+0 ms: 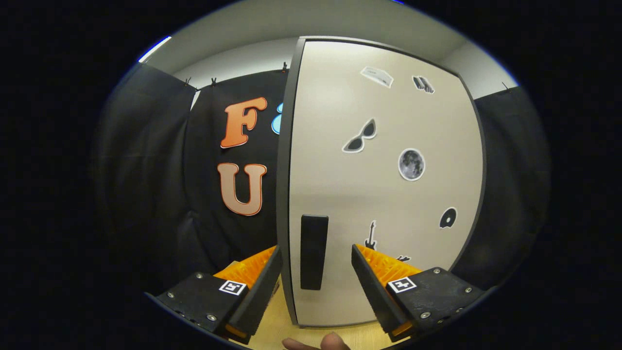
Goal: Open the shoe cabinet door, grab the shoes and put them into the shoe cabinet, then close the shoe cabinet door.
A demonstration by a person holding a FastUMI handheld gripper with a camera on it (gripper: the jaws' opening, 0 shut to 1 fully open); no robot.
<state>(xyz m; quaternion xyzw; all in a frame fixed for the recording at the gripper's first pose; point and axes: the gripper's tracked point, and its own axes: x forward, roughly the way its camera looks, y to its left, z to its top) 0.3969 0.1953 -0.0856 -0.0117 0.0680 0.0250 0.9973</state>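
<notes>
Shoe cabinet door [384, 194] shut; fingers [374, 282] spread wide, flanking its handle [313, 252].

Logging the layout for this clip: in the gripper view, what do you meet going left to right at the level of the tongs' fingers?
Left finger → door's dark edge → black handle between the open tongs → right finger → guitar sticker → ring sticker.

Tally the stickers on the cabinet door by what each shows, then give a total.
On the cabinet door, with the open gripper straddling its handle:
Sunglasses: 1
Moon: 1
Guitar: 1
Disc: 1
Unclear pictures: 3
Total: 7
</notes>
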